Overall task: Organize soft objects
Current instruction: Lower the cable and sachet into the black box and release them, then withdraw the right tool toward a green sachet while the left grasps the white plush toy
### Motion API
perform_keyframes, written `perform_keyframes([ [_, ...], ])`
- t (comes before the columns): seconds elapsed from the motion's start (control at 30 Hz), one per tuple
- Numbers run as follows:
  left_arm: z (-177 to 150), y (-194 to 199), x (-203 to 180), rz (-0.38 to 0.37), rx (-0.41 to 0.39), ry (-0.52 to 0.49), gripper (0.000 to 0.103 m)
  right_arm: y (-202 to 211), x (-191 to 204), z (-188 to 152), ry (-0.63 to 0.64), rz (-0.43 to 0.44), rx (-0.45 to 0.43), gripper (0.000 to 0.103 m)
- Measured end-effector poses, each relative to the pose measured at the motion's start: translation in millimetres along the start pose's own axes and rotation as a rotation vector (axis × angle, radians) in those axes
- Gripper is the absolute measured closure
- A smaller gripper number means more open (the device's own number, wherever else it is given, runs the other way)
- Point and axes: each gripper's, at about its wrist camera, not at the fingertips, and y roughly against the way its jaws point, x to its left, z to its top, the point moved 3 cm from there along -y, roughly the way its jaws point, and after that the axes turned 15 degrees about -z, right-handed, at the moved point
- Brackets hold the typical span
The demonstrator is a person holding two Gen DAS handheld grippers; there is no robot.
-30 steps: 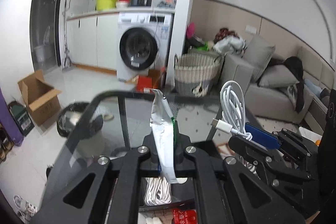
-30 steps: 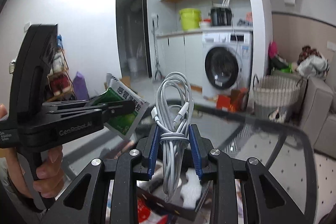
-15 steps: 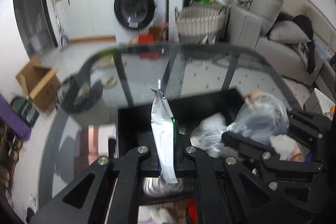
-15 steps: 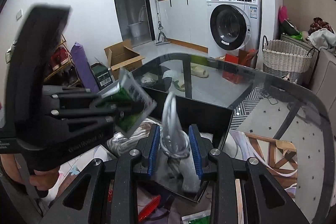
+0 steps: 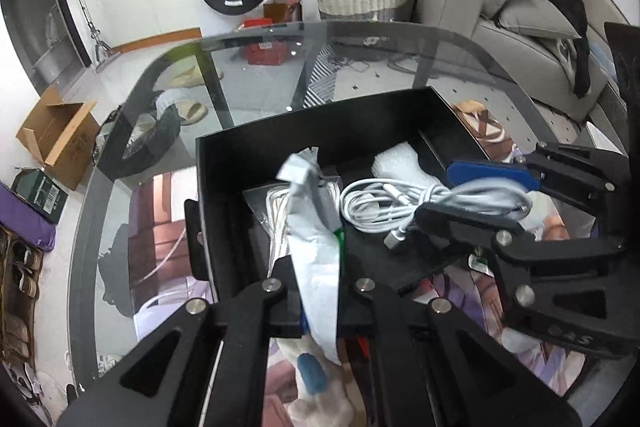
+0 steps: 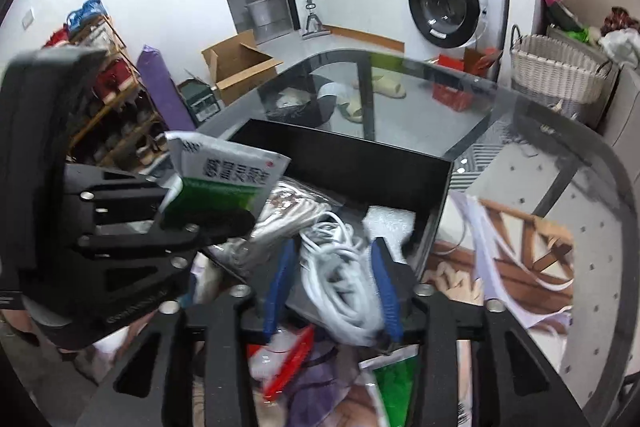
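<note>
The green and white packet (image 6: 224, 183) has big Chinese letters on its white top, too blurred to read for sure; the black gripper (image 6: 132, 251) has faint letters low down that are blurred; nothing else can be read.

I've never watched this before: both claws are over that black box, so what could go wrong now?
The right gripper has just been opening around the white cable; a loop could snag on a finger. The cable's plug lies near the black box's edge and might slide out. The left gripper pinches a sachet, which could drop outside.
</note>
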Motion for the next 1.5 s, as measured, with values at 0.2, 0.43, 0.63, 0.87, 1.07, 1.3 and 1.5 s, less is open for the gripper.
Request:
perform_keyframes([
  [0.2, 1, 10, 4, -0.029, 0.009, 0.044, 0.067, 27, 10, 1, 0.014, 0.000, -0.038, 0.048],
  [0.43, -1, 39, -3, -0.042, -0.039, 0.009, 0.062, 49, 2, -3, 0.024, -0.006, -0.062, 0.048],
  [0.63, -3, 59, 0, -0.054, -0.065, 0.020, 0.061, 60, -13, -15, 0.031, -0.043, -0.055, 0.039],
  [0.87, -21, 71, 2, -0.086, -0.043, 0.033, 0.061, 70, -36, -32, 0.027, -0.068, -0.040, 0.023],
  [1.07, -47, 56, -5, -0.121, 0.036, 0.038, 0.061, 48, -51, -54, 0.033, -0.083, 0.072, 0.022],
  [1.3, -68, 28, -3, -0.107, 0.131, 0.060, 0.061, 18, -55, -74, 0.055, -0.094, 0.207, 0.022],
  [1.5, -70, 27, 3, -0.097, 0.132, 0.080, 0.061, 13, -54, -79, 0.077, -0.111, 0.219, 0.022],
])
